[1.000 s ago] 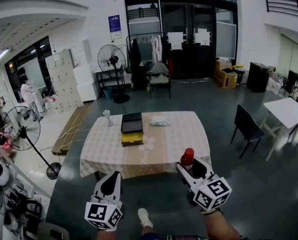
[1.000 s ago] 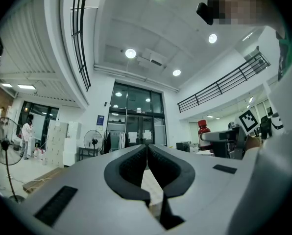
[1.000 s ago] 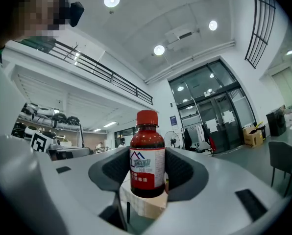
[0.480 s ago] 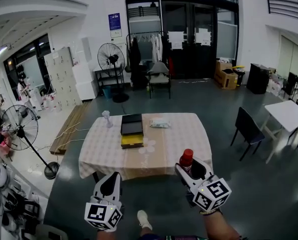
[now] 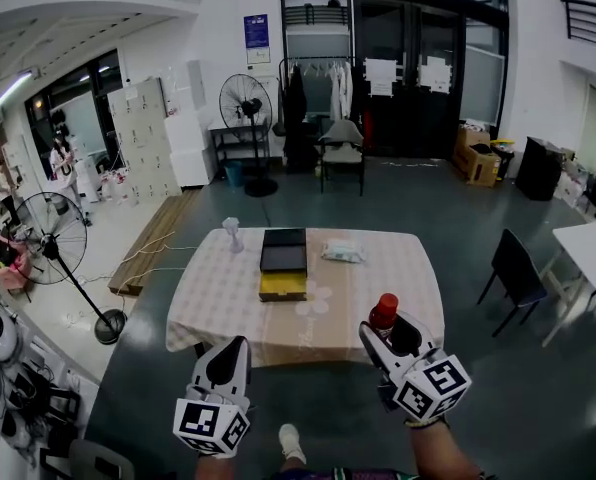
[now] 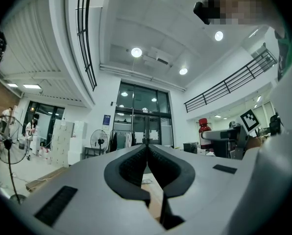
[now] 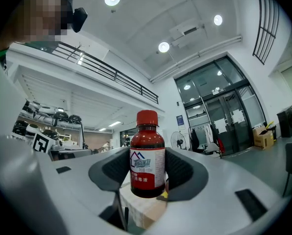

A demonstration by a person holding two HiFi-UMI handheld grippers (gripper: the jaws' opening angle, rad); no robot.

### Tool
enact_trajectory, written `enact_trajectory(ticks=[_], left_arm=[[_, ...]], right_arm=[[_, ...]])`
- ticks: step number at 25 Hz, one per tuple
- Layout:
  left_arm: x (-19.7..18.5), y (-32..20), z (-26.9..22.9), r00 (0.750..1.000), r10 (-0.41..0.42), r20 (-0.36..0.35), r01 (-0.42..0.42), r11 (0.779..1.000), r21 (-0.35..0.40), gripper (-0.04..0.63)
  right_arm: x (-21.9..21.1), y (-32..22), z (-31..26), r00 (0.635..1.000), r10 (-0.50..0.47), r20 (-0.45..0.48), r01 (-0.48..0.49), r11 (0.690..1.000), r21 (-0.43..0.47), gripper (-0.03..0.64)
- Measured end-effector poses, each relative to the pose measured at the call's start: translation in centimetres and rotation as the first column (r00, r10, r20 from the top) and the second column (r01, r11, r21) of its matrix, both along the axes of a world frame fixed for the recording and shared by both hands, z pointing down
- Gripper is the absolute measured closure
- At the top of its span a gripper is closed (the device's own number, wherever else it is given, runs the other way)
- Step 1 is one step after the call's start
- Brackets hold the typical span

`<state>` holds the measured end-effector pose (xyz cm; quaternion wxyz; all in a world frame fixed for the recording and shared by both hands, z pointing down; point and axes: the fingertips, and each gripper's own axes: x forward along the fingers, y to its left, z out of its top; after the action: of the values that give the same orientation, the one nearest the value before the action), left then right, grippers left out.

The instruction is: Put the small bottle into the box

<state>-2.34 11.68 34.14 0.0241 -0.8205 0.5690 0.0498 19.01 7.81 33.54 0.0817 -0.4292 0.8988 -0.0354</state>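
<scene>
A small dark-red bottle (image 7: 147, 155) with a red cap and a white label stands upright between the jaws of my right gripper (image 7: 148, 168), which is shut on it. In the head view the bottle (image 5: 383, 312) rides in the right gripper (image 5: 390, 330) just short of the table's near edge. My left gripper (image 5: 228, 360) hangs lower left of the table, its pads (image 6: 136, 163) pressed together with nothing between them. The box (image 5: 283, 264), black with a yellow front, lies open on the checked tablecloth (image 5: 218, 298) at the table's middle.
A white packet (image 5: 342, 252) and a small pale object (image 5: 232, 232) lie on the table's far side. A black chair (image 5: 516, 274) and a white table (image 5: 588, 252) stand to the right, a floor fan (image 5: 56, 248) to the left. My shoe (image 5: 290, 440) shows below.
The table has drawn a little nearer and shifted right in the head view. Both grippers keep their pose, the right one still holding the bottle.
</scene>
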Motion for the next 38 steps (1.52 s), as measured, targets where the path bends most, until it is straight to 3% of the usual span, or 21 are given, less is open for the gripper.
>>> enact_trajectory(ticks=[7,22,32,38], left_arm=[[-3.0,-6.9,0.3,1.000,-0.011,-0.003,0.011,1.000,-0.009,0.568],[-10.1,-22.3,-1.3,1.000,0.031,0.005,-0.031,0.999,-0.013,0.568],[-14.9,-28.4,0.1,0.998,0.064,-0.014,-0.064,0.998,-0.024,0.568],[-15.5,-30.0,1.7,0.996,0.083,-0.046,-0.085,0.995,-0.043,0.568]], right_arm=[[-3.2,-6.7,-0.2,1.000,-0.021,-0.014,0.021,1.000,0.001,0.394],[-10.4,-21.9,-1.9,0.999,0.027,-0.030,-0.027,1.000,0.004,0.393],[-15.9,-27.4,-0.4,0.998,0.038,-0.056,-0.040,0.999,-0.022,0.393],[-17.2,-28.9,1.7,0.996,0.035,-0.084,-0.042,0.996,-0.075,0.393]])
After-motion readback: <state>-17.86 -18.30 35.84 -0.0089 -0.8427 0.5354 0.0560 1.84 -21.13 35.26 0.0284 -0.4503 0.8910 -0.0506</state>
